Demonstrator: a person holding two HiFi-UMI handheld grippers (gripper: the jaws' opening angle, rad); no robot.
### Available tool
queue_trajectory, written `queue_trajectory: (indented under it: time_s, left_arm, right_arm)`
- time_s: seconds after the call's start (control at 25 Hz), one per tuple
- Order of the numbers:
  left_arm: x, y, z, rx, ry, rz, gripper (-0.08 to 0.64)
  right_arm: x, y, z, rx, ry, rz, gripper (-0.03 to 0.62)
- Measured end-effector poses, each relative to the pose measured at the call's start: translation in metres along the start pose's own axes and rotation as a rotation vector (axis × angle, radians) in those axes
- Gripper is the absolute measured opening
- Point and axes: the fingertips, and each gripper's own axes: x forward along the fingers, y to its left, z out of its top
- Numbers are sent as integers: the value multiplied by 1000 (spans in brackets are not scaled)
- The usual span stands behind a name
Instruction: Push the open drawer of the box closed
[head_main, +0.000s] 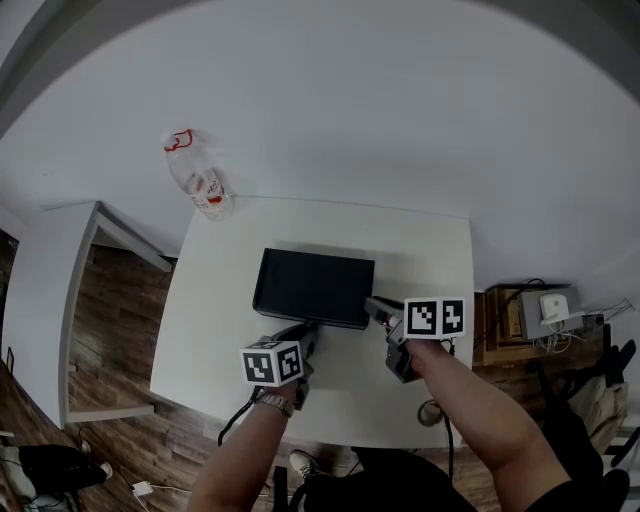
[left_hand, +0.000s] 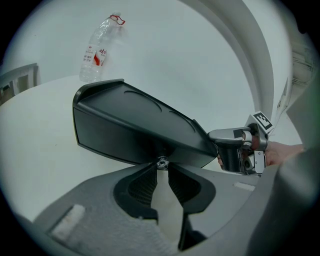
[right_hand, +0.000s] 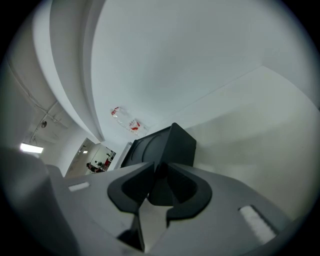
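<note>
Print on the bottle (head_main: 203, 185) is too small to read in any view.

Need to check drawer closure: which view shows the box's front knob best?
Left gripper view: the small metal knob on the black box front sits right at the tips of the left gripper. Head view shows only the box top, with its front face out of sight. Right gripper view shows one box corner, no knob.
</note>
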Motion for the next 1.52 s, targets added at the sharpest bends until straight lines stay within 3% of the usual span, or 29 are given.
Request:
queue_trajectory:
  time_s: [0.2,0.32,0.4,0.44,0.52,0.64,0.68,0.72,0.92,1.16,1.52]
  left_arm:
    - [-14,1,-4,-26,-25,-1,74]
    - [-36,-2,-14,-44,-55,-49,72]
    - [-58,-11,-24,-60,-81,-122,72]
    - [-73,-19,-31,-69,-94,-176,57]
    - [-108,-37,-50,-87,-110,-301,0]
    - [-161,-51,-86,-109,-96,-413,0]
    - [-177,-52,-98,-115,-90,-430,0]
    - [-192,-53,-109,-124,-88,-444,0]
    - [-260,-62,-143,-190,-124,-518,-2]
    - [-318,-76,-170,-202,-147,-631,-2]
    - [-361,-88,-193,-153,-142,-702,-2]
  right_arm:
    - [0,-1,0,-10,0,-3,91]
    - [0,-2,1,-14,-16,29,95]
    - [-6,-3,1,-8,-36,57,170]
    - [-12,-2,1,-3,-54,67,172]
    - [-30,3,-5,6,-97,82,143]
    - [-60,20,-25,6,-135,108,70]
    - [-69,27,-35,4,-141,118,15]
    - [-77,36,-46,5,-146,131,5]
    - [-111,98,-116,63,-181,253,3]
    - [-146,191,-216,80,-207,401,3]
    - [-189,250,-333,-4,-219,417,3]
